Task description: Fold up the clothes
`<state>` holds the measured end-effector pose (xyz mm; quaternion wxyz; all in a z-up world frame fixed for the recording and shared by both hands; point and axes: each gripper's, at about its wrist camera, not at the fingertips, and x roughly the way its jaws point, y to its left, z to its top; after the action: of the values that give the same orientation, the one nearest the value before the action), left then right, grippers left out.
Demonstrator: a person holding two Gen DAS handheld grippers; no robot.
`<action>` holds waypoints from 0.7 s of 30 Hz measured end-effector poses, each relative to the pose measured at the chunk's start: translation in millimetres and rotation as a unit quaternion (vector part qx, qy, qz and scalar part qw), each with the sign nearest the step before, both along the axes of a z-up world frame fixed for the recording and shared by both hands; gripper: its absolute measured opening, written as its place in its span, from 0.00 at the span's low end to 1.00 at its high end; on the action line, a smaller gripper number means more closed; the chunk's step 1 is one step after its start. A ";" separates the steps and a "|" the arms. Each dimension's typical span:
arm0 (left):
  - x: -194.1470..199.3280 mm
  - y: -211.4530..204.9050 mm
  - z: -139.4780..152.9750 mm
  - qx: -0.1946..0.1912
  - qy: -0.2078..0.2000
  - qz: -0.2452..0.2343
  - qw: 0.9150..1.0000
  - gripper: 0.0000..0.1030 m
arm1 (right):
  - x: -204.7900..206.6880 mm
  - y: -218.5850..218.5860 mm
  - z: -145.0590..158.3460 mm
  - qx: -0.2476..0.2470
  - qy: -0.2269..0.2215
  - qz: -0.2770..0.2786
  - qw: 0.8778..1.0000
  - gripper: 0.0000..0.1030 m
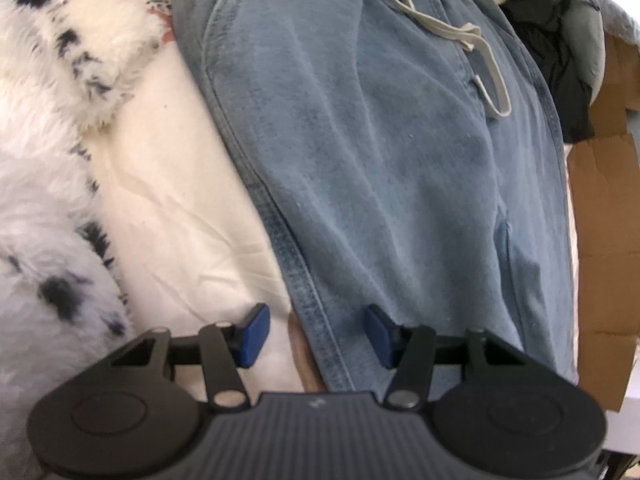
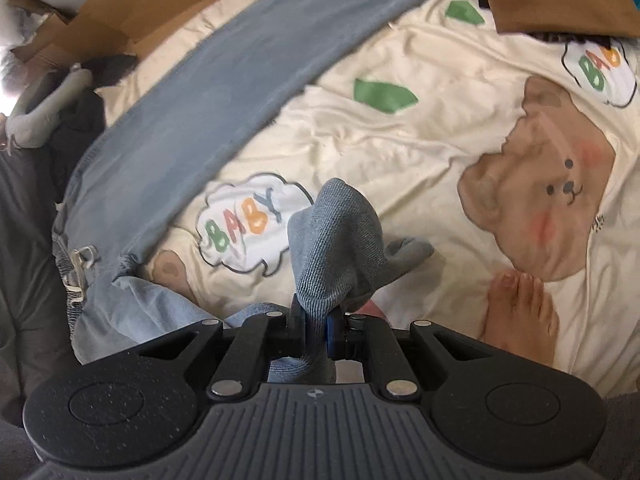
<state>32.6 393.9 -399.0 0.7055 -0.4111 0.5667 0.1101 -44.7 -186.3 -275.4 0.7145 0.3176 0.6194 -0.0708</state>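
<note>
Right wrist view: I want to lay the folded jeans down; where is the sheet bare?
The cream sheet lies bare between the outstretched jeans leg and the printed bear. It is crowded by the waistband at the left, and near a bare foot.

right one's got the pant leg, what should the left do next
Probably lower the left gripper and close on the jeans side seam: its jaws stand open astride that edge, gripping nothing, while the right gripper already pinches a denim fold, so both could carry the fold over.
</note>
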 end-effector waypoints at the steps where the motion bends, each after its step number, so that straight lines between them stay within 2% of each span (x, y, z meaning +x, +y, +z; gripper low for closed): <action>1: 0.7 -0.9 -0.8 0.001 -0.002 -0.002 1.000 0.54 | 2.0 0.7 -4.8 0.001 0.006 0.003 1.000 0.09; 3: 2.6 -2.6 -1.9 0.004 -0.005 -0.007 1.000 0.52 | 7.3 -0.1 -14.9 0.002 0.010 0.000 1.000 0.09; 5: 4.8 -2.8 -2.3 -0.001 -0.006 -0.009 1.000 0.43 | 15.9 -2.9 -25.4 0.003 0.012 -0.011 1.000 0.09; 10: 9.1 1.6 -3.2 -0.011 -0.003 -0.007 1.000 0.41 | 42.2 -4.8 -43.6 0.009 0.012 -0.021 1.000 0.09; 12: 10.1 4.1 -3.5 -0.025 -0.007 -0.002 1.000 0.44 | 54.0 -3.2 -48.6 0.012 0.006 -0.017 1.000 0.10; 13: 9.8 4.7 -3.6 -0.031 -0.010 -0.001 0.999 0.50 | 60.0 -2.1 -50.8 0.014 0.002 -0.013 1.000 0.10; 14: 9.5 5.2 -3.6 -0.036 -0.013 -0.001 0.999 0.52 | 65.8 -0.7 -52.6 0.015 -0.003 -0.009 1.000 0.10; 17: -4.0 -0.1 -9.7 -0.041 -0.015 -0.006 0.999 0.52 | 84.4 4.6 -58.3 0.025 -0.020 0.012 0.999 0.13; 18: 13.4 0.0 -7.7 -0.041 -0.014 -0.008 0.999 0.53 | 91.4 5.9 -61.4 0.028 -0.021 0.020 0.999 0.14; 21: 18.5 7.4 -1.8 -0.043 -0.013 -0.017 0.999 0.55 | 113.3 6.9 -71.0 0.030 -0.037 0.048 0.998 0.20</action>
<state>51.1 401.3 -400.9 0.6963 -0.4327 0.5686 0.0684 68.6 -179.5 -346.4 0.7296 0.3106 0.6093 -0.0060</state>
